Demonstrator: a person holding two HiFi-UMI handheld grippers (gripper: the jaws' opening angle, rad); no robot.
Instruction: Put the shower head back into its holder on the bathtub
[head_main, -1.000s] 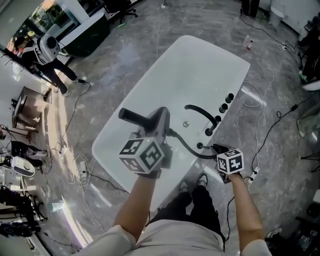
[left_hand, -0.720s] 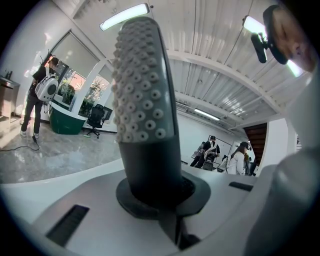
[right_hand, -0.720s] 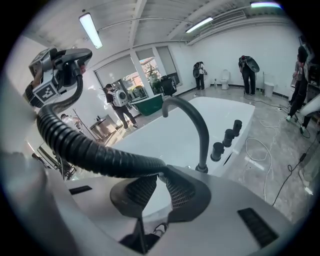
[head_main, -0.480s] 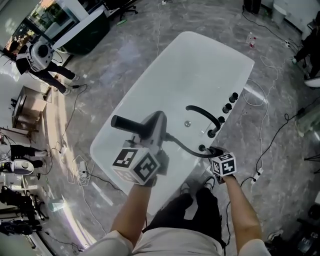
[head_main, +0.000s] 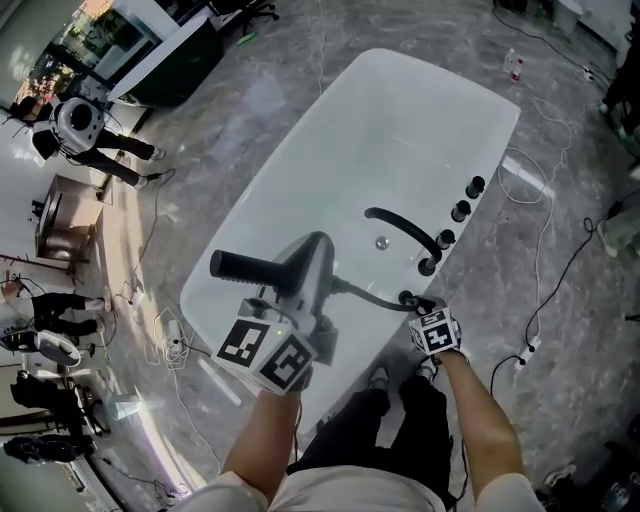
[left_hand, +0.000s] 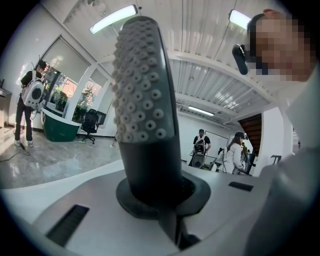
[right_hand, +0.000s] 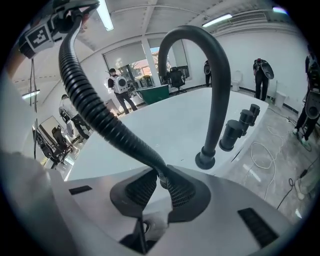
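The black shower head (head_main: 250, 268) hangs level over the near end of the white bathtub (head_main: 400, 120). My left gripper (head_main: 305, 275) is shut on its handle; in the left gripper view the nozzle face (left_hand: 140, 85) rises straight out of the jaws (left_hand: 162, 192). Its black ribbed hose (head_main: 365, 293) runs right to my right gripper (head_main: 420, 308), which is shut on the hose (right_hand: 100, 120) just above the tub's rim. The small round holder (head_main: 407, 298) sits on the rim right at that gripper's tip.
A curved black spout (head_main: 400, 225) (right_hand: 217, 75) and a row of black knobs (head_main: 460, 210) (right_hand: 247, 120) stand on the rim beyond the holder. Cables (head_main: 545, 230) trail over the floor on the right. People (head_main: 85, 135) stand far left.
Both grippers have come down, the right one much more, to the tub's rim by the holder. The shower head has drifted left and lower over the tub.
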